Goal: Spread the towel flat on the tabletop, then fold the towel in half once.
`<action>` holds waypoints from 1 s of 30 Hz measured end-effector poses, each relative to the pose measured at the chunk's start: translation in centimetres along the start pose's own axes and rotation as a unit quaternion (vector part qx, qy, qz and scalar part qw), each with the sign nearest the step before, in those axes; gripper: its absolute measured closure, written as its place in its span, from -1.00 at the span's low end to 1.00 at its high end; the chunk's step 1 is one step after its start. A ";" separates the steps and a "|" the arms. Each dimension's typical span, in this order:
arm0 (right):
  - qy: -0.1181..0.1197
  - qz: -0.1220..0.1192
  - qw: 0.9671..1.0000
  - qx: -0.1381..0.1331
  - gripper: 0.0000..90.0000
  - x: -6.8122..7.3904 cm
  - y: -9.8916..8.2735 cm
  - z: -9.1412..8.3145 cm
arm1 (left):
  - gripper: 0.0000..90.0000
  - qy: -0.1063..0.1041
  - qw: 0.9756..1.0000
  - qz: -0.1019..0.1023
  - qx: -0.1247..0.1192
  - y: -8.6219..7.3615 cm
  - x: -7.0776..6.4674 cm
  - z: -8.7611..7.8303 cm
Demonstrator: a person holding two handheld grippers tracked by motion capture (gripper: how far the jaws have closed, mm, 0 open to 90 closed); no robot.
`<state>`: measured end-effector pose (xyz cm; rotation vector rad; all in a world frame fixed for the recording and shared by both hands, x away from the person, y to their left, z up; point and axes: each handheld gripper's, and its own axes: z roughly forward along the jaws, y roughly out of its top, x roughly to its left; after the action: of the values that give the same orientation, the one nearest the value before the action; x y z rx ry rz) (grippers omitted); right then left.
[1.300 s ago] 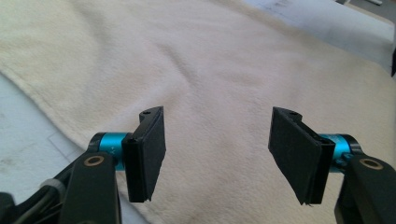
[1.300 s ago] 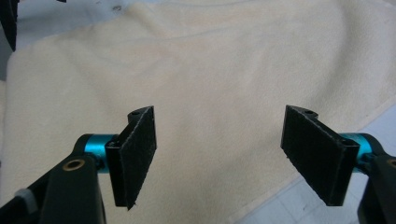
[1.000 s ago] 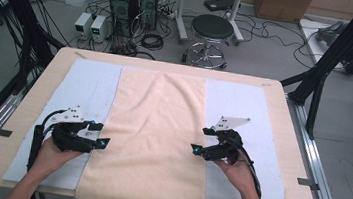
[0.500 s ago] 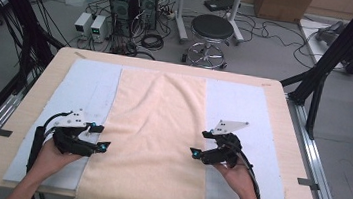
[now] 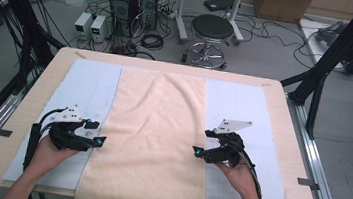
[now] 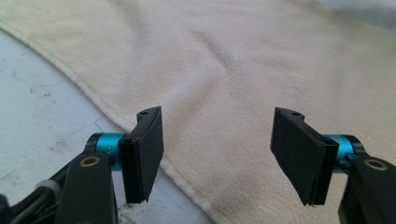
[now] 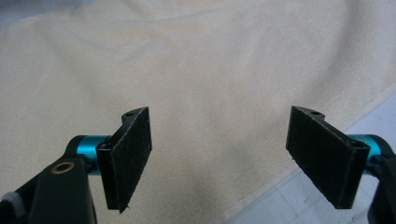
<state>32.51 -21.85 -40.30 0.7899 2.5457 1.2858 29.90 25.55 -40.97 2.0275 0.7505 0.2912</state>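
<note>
A cream terry towel (image 5: 154,137) lies spread flat lengthwise down the middle of the table, on a pale blue mat (image 5: 90,87), its near end draping over the table's edge.

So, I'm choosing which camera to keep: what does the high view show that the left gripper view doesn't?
High view alone: the whole table, both hands, the right gripper at the towel's right edge, and the floor beyond with a stool and computers.

Left gripper view alone: a close look at its open jaws straddling the towel's hem.

Both: the left gripper, the beige towel and the pale blue mat under it.
</note>
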 end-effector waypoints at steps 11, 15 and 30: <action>-0.004 -0.005 1.000 0.013 -0.51 0.3 -0.1 0.0 | -0.22 -0.005 1.000 -0.004 -0.004 0.0 0.0 0.1; -0.004 -0.009 1.000 0.012 -0.52 0.3 -0.1 0.1 | -0.22 -0.008 1.000 -0.005 -0.002 0.0 0.2 0.2; -0.007 -0.009 1.000 0.005 -0.51 -0.3 0.5 -0.4 | -0.20 0.005 1.000 -0.013 -0.008 0.6 0.8 -0.5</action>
<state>32.78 -22.00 -39.72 0.7725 2.5442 1.2586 30.53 26.16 -40.31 2.0017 0.7790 0.2920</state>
